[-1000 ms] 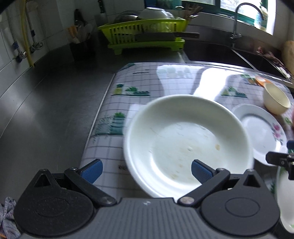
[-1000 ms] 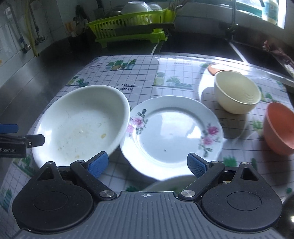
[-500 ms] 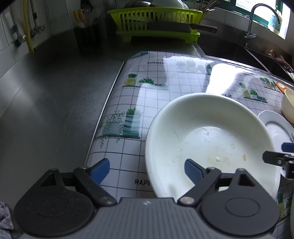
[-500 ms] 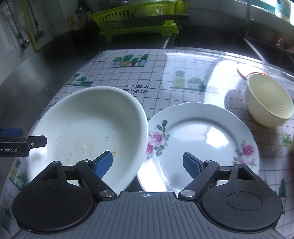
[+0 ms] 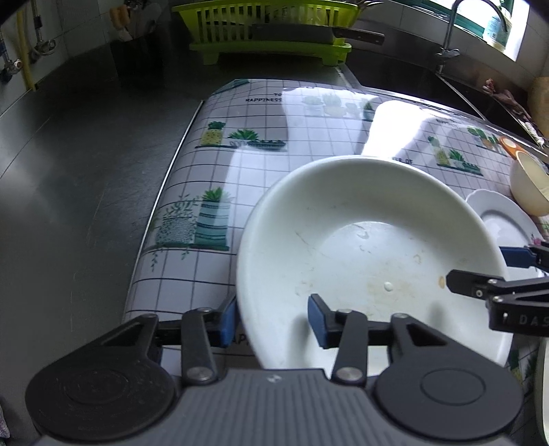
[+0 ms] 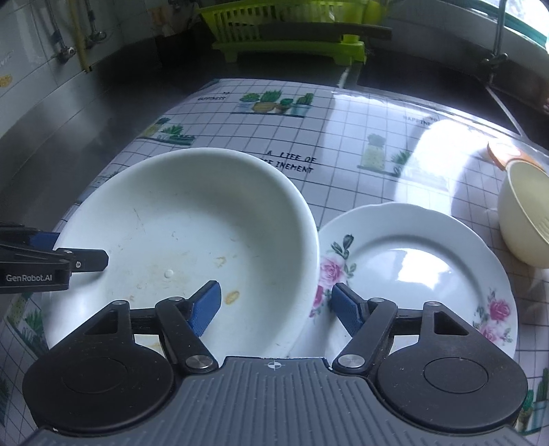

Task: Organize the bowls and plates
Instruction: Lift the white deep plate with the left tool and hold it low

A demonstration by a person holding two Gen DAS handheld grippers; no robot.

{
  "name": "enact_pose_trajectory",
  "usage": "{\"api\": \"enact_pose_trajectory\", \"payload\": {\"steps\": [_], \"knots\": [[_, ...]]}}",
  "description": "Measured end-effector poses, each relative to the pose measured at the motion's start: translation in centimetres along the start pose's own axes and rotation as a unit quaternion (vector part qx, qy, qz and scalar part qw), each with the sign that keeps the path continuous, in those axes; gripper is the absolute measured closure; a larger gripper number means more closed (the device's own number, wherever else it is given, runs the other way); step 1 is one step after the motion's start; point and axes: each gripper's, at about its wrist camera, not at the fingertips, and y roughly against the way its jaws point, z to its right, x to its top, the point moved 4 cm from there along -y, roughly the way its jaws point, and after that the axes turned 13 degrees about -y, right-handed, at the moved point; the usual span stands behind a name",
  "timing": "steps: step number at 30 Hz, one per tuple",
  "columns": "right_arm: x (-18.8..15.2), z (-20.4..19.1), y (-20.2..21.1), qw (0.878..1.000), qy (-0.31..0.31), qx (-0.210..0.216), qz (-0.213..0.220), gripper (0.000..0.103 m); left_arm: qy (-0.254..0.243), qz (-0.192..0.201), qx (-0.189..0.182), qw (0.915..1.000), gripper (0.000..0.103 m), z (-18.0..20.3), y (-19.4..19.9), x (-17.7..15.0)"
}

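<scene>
A large white deep plate point(image 5: 370, 247) point(image 6: 192, 233) with food stains lies on the patterned mat. My left gripper point(image 5: 271, 319) is open and straddles its left rim, one finger outside, one inside. My right gripper point(image 6: 276, 305) is open and straddles its right rim, one finger inside, the other over the flowered white plate point(image 6: 411, 267) beside it. That plate's edge also shows in the left wrist view point(image 5: 504, 219). Each gripper shows in the other's view. A cream bowl point(image 6: 525, 212) point(image 5: 528, 185) stands at the right.
A green dish rack point(image 5: 267, 31) point(image 6: 288, 37) with a knife on it stands at the back. The sink and tap point(image 5: 453, 31) are at the back right. An orange item point(image 6: 502, 151) peeks behind the cream bowl. Bare steel counter point(image 5: 85, 164) lies left of the mat.
Both grippers have moved in on the deep plate and narrowed, each now with its fingers either side of the rim.
</scene>
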Motion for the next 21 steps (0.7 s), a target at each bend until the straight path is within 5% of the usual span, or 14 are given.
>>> {"api": "enact_pose_trajectory", "payload": {"steps": [21], "knots": [[-0.4, -0.9, 1.8, 0.999, 0.013, 0.011, 0.031, 0.041, 0.003, 0.004, 0.005, 1.0000, 0.073, -0.5, 1.5, -1.3]]}}
